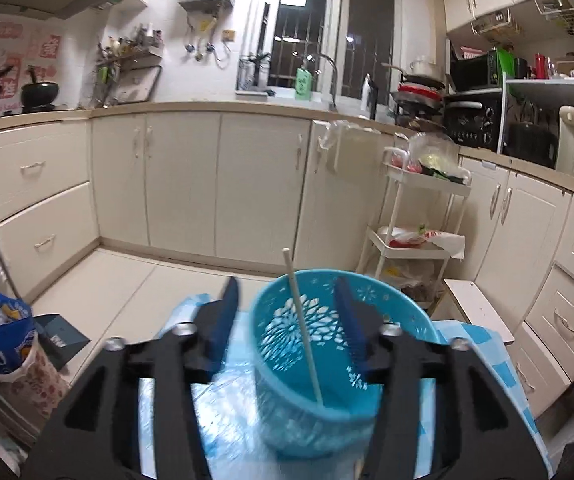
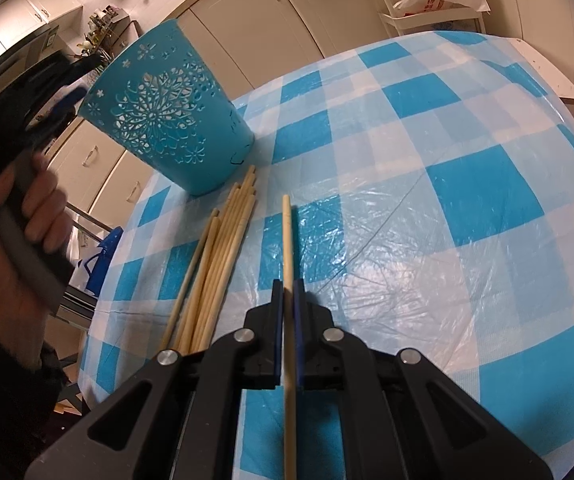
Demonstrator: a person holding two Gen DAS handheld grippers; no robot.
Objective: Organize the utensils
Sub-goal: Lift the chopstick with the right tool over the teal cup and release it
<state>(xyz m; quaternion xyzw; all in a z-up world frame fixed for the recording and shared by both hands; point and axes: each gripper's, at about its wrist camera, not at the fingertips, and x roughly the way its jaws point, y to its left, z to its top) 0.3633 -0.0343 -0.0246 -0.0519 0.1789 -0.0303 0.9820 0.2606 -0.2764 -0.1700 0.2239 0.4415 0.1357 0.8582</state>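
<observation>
A blue perforated basket (image 2: 167,116) stands on the blue-checked table (image 2: 427,184). In the left wrist view the basket (image 1: 339,384) holds one chopstick (image 1: 303,320) leaning inside. My left gripper (image 1: 287,300) is open; its right finger (image 1: 351,316) is inside the rim, its left finger outside. It also shows in the right wrist view (image 2: 59,104) at the basket's rim. My right gripper (image 2: 287,292) is shut on a single chopstick (image 2: 287,240), just above the cloth. A pile of several chopsticks (image 2: 219,260) lies left of it.
Kitchen cabinets (image 1: 183,184) line the far wall. A white trolley (image 1: 419,224) with bags stands beyond the table. Bags (image 1: 3,340) sit on the floor to the left. A white board (image 1: 479,308) lies at the table's far right edge.
</observation>
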